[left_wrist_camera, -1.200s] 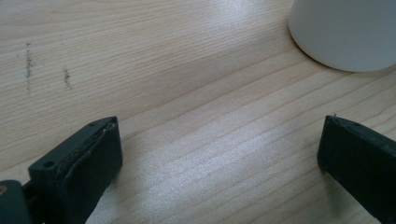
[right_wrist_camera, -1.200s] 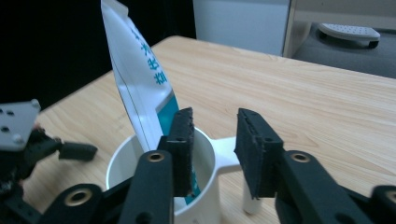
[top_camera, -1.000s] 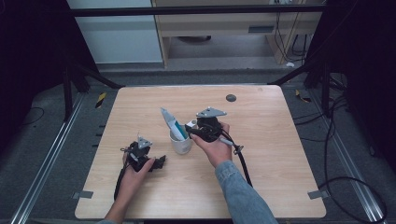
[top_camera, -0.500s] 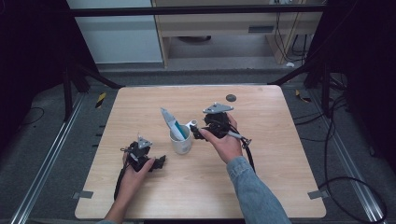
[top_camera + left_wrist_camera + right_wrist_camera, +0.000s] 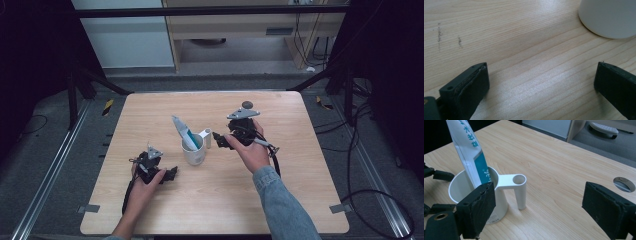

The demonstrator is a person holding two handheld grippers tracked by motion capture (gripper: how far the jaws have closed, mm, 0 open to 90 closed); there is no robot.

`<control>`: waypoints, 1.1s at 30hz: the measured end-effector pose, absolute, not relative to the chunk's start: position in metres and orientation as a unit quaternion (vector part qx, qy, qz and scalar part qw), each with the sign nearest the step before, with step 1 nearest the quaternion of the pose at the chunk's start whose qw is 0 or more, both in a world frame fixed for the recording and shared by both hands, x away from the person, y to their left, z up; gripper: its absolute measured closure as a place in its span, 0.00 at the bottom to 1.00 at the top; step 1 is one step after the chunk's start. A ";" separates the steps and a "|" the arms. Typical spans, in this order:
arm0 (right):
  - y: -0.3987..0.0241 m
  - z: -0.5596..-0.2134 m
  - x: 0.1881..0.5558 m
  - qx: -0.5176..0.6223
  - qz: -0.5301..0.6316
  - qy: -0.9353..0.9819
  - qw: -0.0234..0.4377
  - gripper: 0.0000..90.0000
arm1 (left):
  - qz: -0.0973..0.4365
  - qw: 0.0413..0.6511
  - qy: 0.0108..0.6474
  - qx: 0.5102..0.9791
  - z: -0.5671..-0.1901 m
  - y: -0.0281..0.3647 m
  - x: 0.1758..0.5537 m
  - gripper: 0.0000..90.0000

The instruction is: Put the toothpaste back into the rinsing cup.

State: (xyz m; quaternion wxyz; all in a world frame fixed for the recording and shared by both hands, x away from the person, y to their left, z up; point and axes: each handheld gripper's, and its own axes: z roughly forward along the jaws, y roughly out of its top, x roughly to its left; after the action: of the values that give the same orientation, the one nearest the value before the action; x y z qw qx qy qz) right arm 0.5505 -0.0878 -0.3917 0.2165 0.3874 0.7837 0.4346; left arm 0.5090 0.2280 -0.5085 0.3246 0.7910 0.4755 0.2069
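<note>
A white mug (image 5: 194, 152) stands near the middle of the wooden table (image 5: 280, 200), its handle (image 5: 206, 138) pointing right. A white and teal toothpaste tube (image 5: 182, 131) leans upright inside it. My right gripper (image 5: 220, 140) is open just right of the handle, apart from it. In the right gripper view the mug (image 5: 496, 207), the handle (image 5: 520, 188) and the tube (image 5: 471, 152) lie ahead of the spread jaws of the right gripper (image 5: 536, 202). My left gripper (image 5: 171, 175) rests open on the table left of and below the mug. In its own view the left gripper (image 5: 541, 75) holds nothing, with the mug (image 5: 609, 17) at top right.
A round cable hole (image 5: 247, 104) sits in the table behind the right gripper, also visible as the hole (image 5: 624, 184) at the right. Cables trail from both grippers toward the near edge. Dark floor and metal frame rails surround the table.
My right gripper has drawn back to the right, away from the mug's handle. The left gripper, the mug and the tube have stayed put.
</note>
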 end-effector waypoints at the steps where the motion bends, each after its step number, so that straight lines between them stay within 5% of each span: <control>1: -0.088 -0.392 0.551 0.387 0.435 0.784 0.216 0.13 | 0.207 0.325 0.476 0.791 -0.508 0.228 0.509 0.00; 33: -0.175 -0.405 0.553 0.440 0.371 0.782 0.239 0.16 | 0.207 0.326 0.476 0.790 -0.509 0.228 0.509 0.00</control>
State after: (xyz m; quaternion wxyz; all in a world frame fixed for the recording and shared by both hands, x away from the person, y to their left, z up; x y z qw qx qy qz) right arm 0.5527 -0.1746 -0.4047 0.2392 0.4399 0.7821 0.3709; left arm 0.5090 0.2279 -0.5086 0.3258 0.7902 0.4761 0.2070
